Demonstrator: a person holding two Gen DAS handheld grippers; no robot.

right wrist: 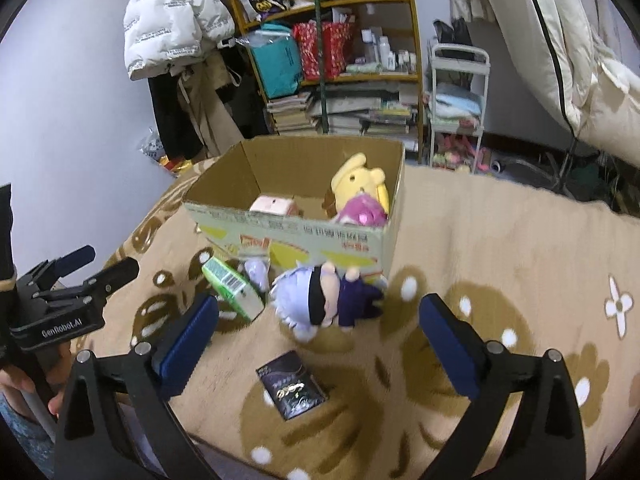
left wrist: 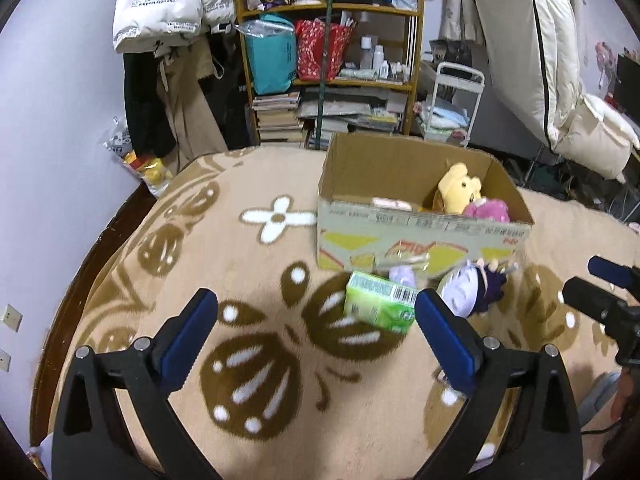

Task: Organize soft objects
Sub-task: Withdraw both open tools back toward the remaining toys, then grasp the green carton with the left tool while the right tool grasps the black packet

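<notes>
Right view alone shows dark packet (right wrist: pixel 292 385) on blanket (right wrist: pixel 500 240); left gripper (left wrist: pixel 316 312), right gripper (right wrist: pixel 318 316) both spread wide, empty, near cardboard box (right wrist: pixel 304 236).

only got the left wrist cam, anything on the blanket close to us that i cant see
Observer: Yes, a small black packet lies flat on the blanket, nearer than the doll.
Operator: right claw holding anything
Observer: No, the right claw is open and empty.
Operator: my finger hides that doll, what is it
Observer: It has pale lilac hair, a black blindfold and a dark purple outfit, and lies on its side in front of the carton.
</notes>
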